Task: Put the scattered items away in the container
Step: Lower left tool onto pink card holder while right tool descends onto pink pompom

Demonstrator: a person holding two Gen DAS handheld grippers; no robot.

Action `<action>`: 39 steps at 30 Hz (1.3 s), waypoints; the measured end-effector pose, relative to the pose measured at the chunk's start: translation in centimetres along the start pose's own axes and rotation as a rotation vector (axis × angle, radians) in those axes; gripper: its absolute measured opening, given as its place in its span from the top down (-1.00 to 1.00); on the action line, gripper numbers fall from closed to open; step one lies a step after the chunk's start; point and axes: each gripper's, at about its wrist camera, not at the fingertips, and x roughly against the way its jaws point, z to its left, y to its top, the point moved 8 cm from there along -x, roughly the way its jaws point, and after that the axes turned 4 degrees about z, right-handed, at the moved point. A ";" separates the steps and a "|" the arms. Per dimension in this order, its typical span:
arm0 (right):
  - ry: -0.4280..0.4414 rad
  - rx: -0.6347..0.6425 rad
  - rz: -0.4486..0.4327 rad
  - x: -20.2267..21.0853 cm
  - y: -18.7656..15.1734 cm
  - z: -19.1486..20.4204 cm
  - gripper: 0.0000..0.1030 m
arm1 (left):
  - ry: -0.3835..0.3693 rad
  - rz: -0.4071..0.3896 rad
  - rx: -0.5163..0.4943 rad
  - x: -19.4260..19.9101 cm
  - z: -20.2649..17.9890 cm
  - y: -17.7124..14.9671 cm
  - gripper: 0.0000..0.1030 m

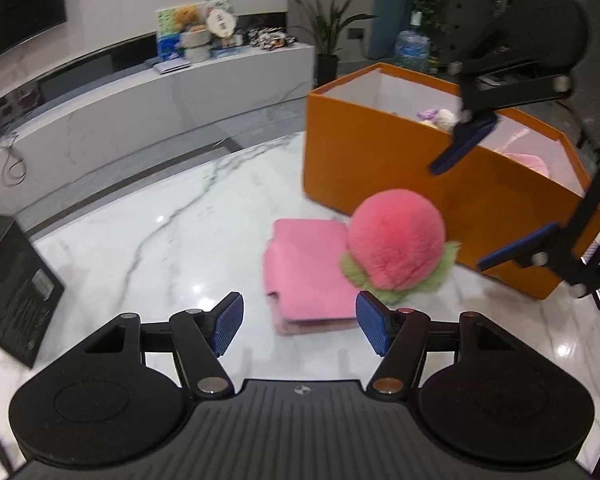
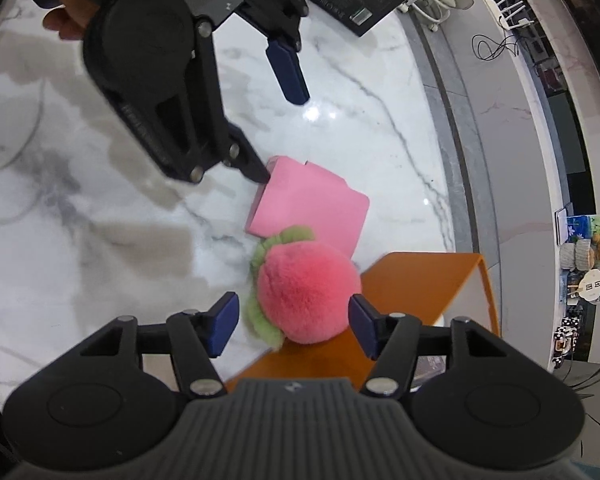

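Left wrist view: I see the white marble table (image 1: 140, 216) filling most of the frame, with the orange container (image 1: 380, 168) standing open on its far right side; a few soft items (image 1: 440, 118) already lie inside, too small for me to name. Next down in size, a folded pink cloth (image 1: 300, 268) lies flat on the marble just in front of the container, and a pink plush peach (image 1: 396, 244) with green leaves sits on the cloth's right edge, close to the container wall. A black box (image 1: 12, 284) lies at the table's left edge. My left gripper (image 1: 300, 326) hangs over the near edge of the cloth, jaws apart, nothing between the blue pads (image 1: 228, 324). Right wrist view gives me the same layout from above: the cloth (image 2: 312, 204) flat on the marble (image 2: 100, 240), the peach (image 2: 308, 292) touching its near edge and right against the container's corner (image 2: 420, 280). My right gripper (image 2: 292, 328) hovers over the peach, jaws spread wider than the plush, pads clear of it on both sides. I can also see a person's hand (image 2: 72, 12) at the top left gripping the left tool.
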 end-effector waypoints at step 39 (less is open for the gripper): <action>0.096 0.004 0.012 -7.9 -0.2 -0.4 -0.29 | -0.276 0.038 0.399 -5.6 3.3 -1.5 0.48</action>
